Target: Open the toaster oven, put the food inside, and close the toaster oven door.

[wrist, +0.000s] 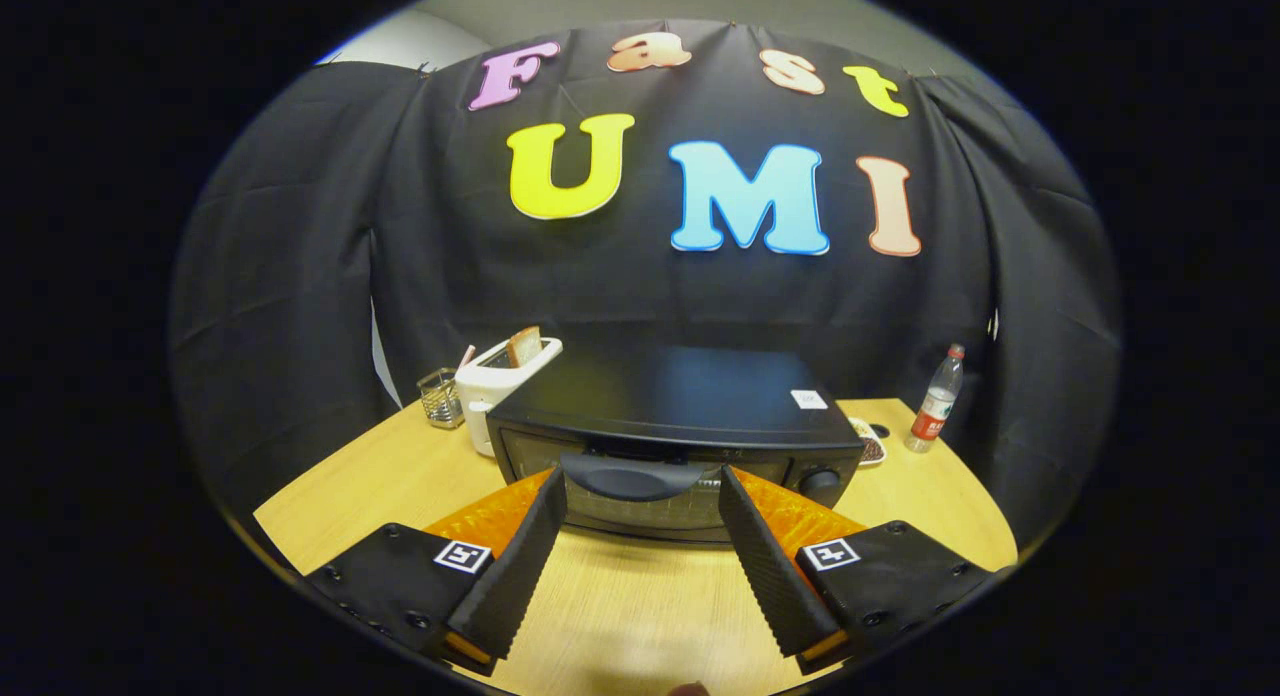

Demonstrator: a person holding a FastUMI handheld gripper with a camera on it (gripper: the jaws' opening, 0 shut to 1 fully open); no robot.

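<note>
A black toaster oven point(670, 401) stands on the wooden table point(620, 606) just ahead of my fingers, its glass door shut. The dark door handle point(632, 474) runs along the top of the door, level with my fingertips and between them. My gripper point(642, 486) is open, one fingertip point(548, 496) at the handle's left end and the other point(733, 491) at its right end; I cannot tell if they touch it. Nothing is held. A slice of toast point(524, 346) sticks up from a white toaster point(500, 381) behind the oven's left corner.
A small glass holder point(439, 396) stands left of the white toaster. A plastic bottle with a red label point(935, 401) stands at the table's back right, with a small dish point(868, 444) beside the oven's right side. A round knob point(820, 479) sits on the oven's right front.
</note>
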